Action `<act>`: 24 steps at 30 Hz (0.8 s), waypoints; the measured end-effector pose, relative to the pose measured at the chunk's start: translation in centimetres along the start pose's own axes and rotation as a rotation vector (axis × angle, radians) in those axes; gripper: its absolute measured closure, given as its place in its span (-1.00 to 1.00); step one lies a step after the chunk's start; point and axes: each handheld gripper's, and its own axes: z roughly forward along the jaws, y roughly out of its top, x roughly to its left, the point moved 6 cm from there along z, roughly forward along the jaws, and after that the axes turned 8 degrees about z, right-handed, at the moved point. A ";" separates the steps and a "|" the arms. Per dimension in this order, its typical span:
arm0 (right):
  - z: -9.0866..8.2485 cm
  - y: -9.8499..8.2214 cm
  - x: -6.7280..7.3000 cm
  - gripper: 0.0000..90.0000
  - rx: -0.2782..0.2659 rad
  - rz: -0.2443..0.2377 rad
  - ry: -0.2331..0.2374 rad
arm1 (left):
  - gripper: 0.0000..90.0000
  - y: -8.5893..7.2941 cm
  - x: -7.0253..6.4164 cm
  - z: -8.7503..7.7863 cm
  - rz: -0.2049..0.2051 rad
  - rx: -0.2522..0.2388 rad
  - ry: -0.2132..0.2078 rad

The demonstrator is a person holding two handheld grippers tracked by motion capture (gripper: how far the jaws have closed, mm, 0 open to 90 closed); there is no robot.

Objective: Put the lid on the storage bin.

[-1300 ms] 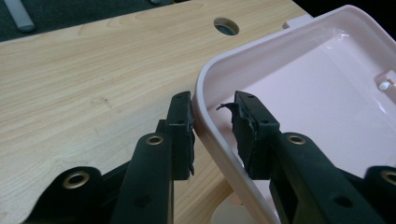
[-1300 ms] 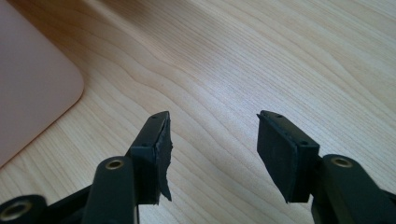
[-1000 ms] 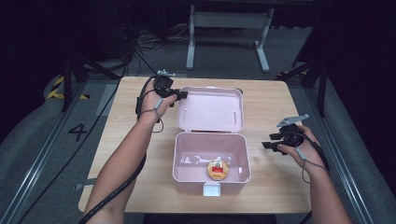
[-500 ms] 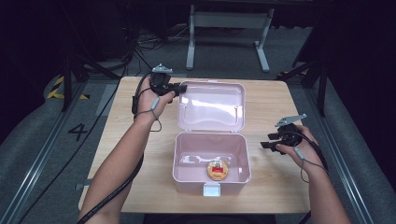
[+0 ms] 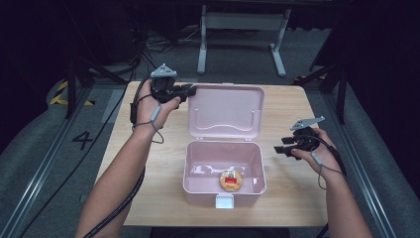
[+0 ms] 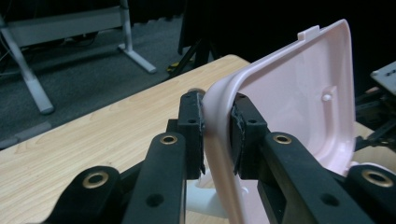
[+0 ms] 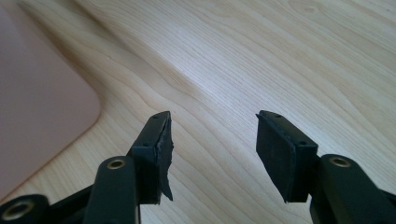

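A pink plastic box stands open in the middle of the wooden table. Its lid is raised upright behind it. Inside the box lies a round orange and red item. My left gripper is shut on the lid's upper left corner; in the left gripper view the two pads pinch the lid's rim. My right gripper hovers open just right of the box, with only bare table wood between its fingertips and the box wall at the left.
A white latch sticks out at the box's front. A metal stand sits on the floor beyond the table. Cables trail over the floor at the left. Bare tabletop lies on both sides of the box.
My left gripper has swung the lid up from lying back to standing upright, rising and shifting slightly right. My right gripper has drifted a little towards the box and stayed open.
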 end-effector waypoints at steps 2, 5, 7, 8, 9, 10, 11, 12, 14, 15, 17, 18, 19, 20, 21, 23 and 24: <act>-0.1 0.2 0.1 0.02 -0.008 -0.002 0.009 | 0.71 0.1 -0.2 -0.4 0.006 -0.006 -0.004; -0.6 0.7 0.4 0.03 -0.026 -0.012 0.015 | 0.71 0.1 -0.8 -1.0 0.032 -0.018 0.001; -0.8 0.9 0.5 0.03 -0.034 -0.011 0.016 | 0.70 0.2 -1.0 -1.5 0.056 -0.026 0.005; -0.9 0.9 0.6 0.03 -0.036 -0.013 0.016 | 0.70 0.1 -1.3 -1.7 0.050 -0.028 0.000; -1.0 0.9 0.6 0.03 -0.036 -0.011 0.017 | 0.69 0.2 -1.3 -1.9 0.062 -0.031 -0.001; -1.0 0.9 0.6 0.04 -0.036 -0.010 0.016 | 0.69 0.2 -1.5 -2.2 0.061 -0.037 -0.001; -1.1 0.9 0.6 0.04 -0.037 -0.009 0.015 | 0.68 0.1 -1.6 -2.4 0.066 -0.039 -0.006; -1.2 0.9 0.6 0.04 -0.039 -0.006 0.014 | 0.67 0.1 -1.8 -2.5 0.064 -0.048 -0.011; -1.3 0.9 0.6 0.04 -0.041 -0.001 0.012 | 0.66 0.1 -2.0 -2.9 0.073 -0.057 -0.019; -1.4 0.9 0.6 0.04 -0.041 0.000 0.013 | 0.65 0.2 -2.1 -3.0 0.089 -0.058 -0.017; -1.4 1.0 0.7 0.04 -0.042 -0.001 0.016 | 0.65 0.2 -2.6 -3.3 0.118 -0.066 -0.011; -1.4 1.0 0.8 0.04 -0.044 -0.002 0.018 | 0.65 0.3 -2.7 -3.4 0.132 -0.067 -0.012; -1.5 1.0 0.8 0.04 -0.045 -0.004 0.017 | 0.65 0.3 -2.9 -3.5 0.149 -0.073 -0.014; -1.5 1.1 0.9 0.04 -0.046 -0.008 0.017 | 0.65 0.3 -3.0 -3.6 0.164 -0.077 -0.017; -1.5 1.1 0.9 0.04 -0.045 -0.009 0.016 | 0.65 0.3 -3.1 -3.6 0.178 -0.079 -0.021; -1.5 1.1 1.0 0.04 -0.046 -0.010 0.015 | 0.66 0.3 -3.2 -3.6 0.189 -0.088 -0.024; -1.5 1.2 1.0 0.04 -0.046 -0.010 0.016 | 0.66 0.2 -3.3 -3.6 0.191 -0.097 -0.028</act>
